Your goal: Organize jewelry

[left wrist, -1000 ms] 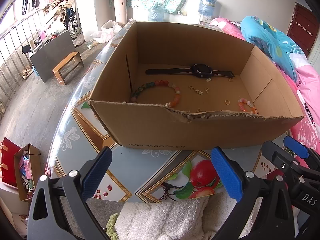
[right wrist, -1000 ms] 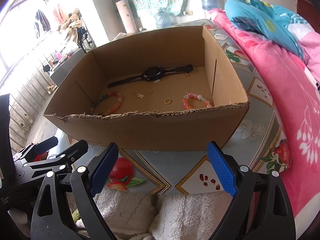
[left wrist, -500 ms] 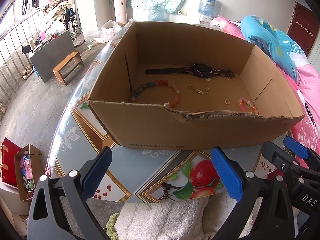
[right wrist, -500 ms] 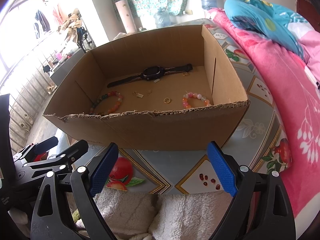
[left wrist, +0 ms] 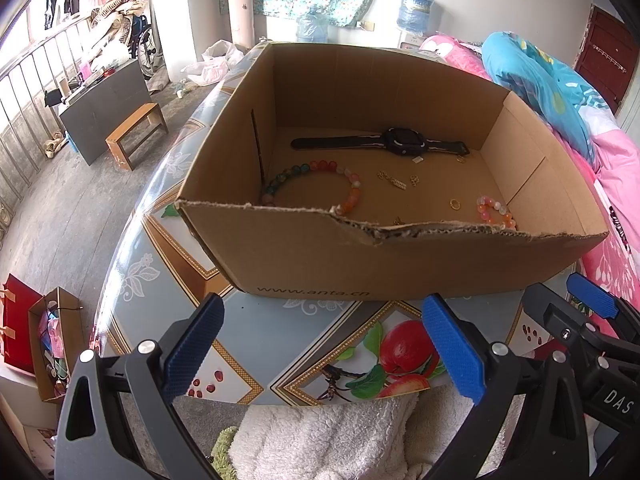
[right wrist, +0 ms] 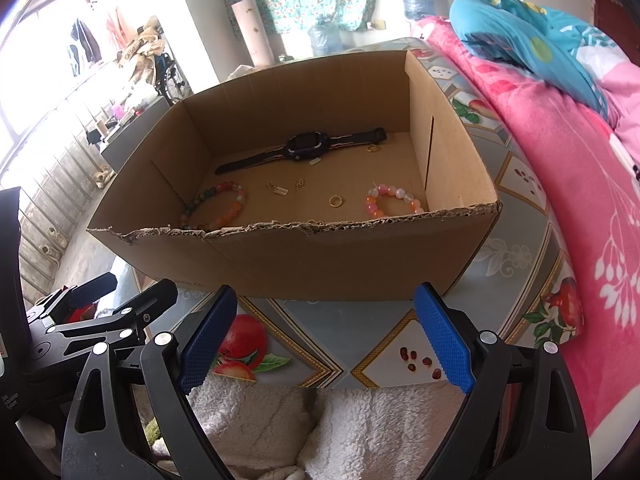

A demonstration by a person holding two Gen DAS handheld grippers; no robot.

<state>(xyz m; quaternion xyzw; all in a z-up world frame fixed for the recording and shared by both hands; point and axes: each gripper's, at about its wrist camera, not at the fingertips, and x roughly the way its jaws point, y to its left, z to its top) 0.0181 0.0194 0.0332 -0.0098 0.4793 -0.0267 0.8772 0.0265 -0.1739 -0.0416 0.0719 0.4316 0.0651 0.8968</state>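
An open cardboard box (left wrist: 400, 264) (right wrist: 340, 264) stands on the table. On its floor lie a black watch (left wrist: 400, 143) (right wrist: 306, 147), a large multicoloured bead bracelet (left wrist: 316, 184) (right wrist: 218, 208), a small pink-orange bead bracelet (left wrist: 494, 212) (right wrist: 390, 200), a gold ring (left wrist: 455, 203) (right wrist: 335, 200) and small gold pieces (left wrist: 396, 181) (right wrist: 282, 188). My left gripper (left wrist: 320, 344) is open and empty in front of the box. My right gripper (right wrist: 324, 336) is open and empty, also before the box, beside the left one (right wrist: 100, 320).
The table has a fruit-patterned cover (left wrist: 256, 320) (right wrist: 520, 256). A white fluffy cloth (left wrist: 332, 436) (right wrist: 280, 424) lies at the near edge. A bed with pink and blue bedding (right wrist: 560, 128) is on the right. A wooden stool (left wrist: 136, 132) and floor are at left.
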